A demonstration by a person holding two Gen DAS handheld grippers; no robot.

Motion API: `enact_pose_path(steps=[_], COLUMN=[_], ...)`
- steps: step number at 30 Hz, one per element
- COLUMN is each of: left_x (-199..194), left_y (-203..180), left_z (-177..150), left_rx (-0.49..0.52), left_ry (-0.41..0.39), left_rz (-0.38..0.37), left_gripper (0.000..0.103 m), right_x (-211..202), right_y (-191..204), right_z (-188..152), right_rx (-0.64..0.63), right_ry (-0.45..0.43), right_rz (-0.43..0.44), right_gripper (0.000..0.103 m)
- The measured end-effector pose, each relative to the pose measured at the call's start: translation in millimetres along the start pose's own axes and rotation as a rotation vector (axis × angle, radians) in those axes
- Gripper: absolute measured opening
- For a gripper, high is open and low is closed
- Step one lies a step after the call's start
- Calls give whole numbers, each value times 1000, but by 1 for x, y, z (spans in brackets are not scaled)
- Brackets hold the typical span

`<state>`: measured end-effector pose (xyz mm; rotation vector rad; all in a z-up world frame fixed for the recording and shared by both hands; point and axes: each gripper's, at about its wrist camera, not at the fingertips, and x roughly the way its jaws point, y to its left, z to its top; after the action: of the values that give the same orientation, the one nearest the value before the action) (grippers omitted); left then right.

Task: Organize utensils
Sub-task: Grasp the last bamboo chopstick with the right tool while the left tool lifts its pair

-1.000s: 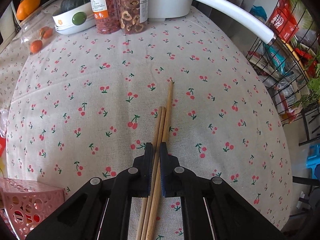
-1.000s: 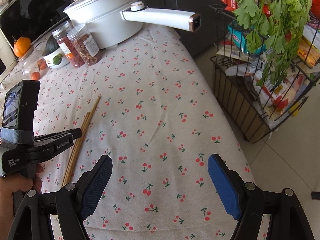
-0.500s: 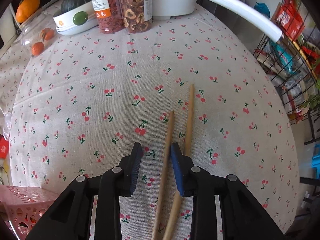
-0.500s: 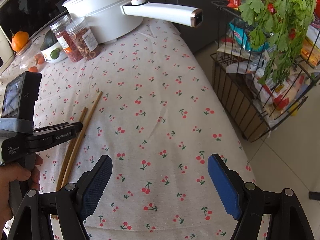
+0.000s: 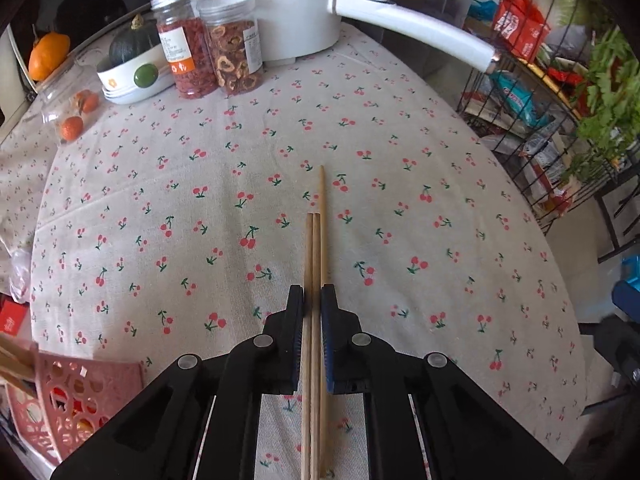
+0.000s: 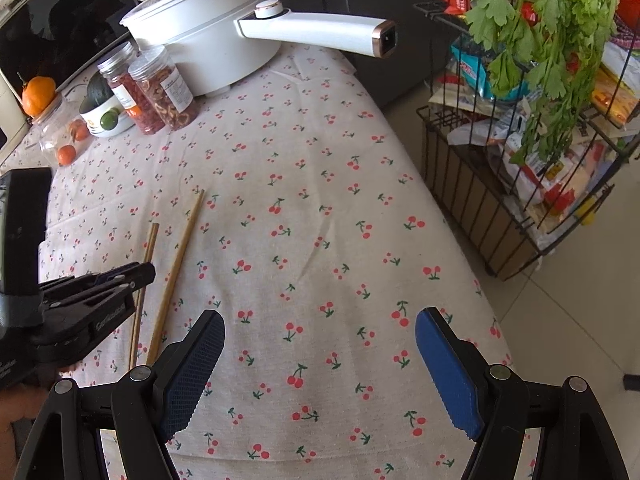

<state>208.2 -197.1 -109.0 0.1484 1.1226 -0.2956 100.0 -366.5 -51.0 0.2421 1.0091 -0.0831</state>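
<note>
The left gripper [image 5: 311,300] is pinching two wooden chopsticks [image 5: 312,248] between its fingers, their tips reaching forward over the cherry-print tablecloth [image 5: 400,208]. A third chopstick [image 5: 322,200] is lying on the cloth just right of those fingers, extending farther ahead. The right gripper [image 6: 320,344] is hovering with fingers spread wide and nothing between them; the pair [image 6: 150,240] is sitting left of its left finger.

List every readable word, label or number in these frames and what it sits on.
"fv": orange label of the clear jar of red dried berries.
Embossed wording on the black left gripper: too blurred to read.
White label on the clear jar of dried fruit rings: print too small.
Red snack packets in the black wire rack: lettering unreadable.
</note>
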Motion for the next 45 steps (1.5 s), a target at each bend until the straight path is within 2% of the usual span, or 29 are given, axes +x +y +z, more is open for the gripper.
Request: enact_pose_path(steps=[10, 17, 21, 25, 32, 38, 45], left_x=[-126, -187, -197, -200, -213, -221, -226], left_y=[-11, 19, 45, 68, 99, 124, 149], left_z=[-52, -88, -100, -98, -97, -101, -107], left_rx=[163, 171, 133, 82, 44, -3, -43], left_ry=[-204, -321, -381, -377, -424, -433, -441], left_rz=[-100, -145, -170, -189, -195, -226, -227], left_gripper=[9, 9, 9, 9, 9, 9, 9], right_x=[-4, 9, 24, 46, 89, 116, 147], right_y=[15, 36, 53, 70, 94, 117, 128], right_z=[-1, 0, 1, 2, 12, 29, 43], right_rx=[-17, -42, -70, -82, -31, -61, -48], right_ry=[-9, 14, 38, 81, 146, 132, 140], right_rz=[-2, 16, 32, 45, 84, 65, 7], right_gripper=[83, 83, 83, 83, 82, 74, 55])
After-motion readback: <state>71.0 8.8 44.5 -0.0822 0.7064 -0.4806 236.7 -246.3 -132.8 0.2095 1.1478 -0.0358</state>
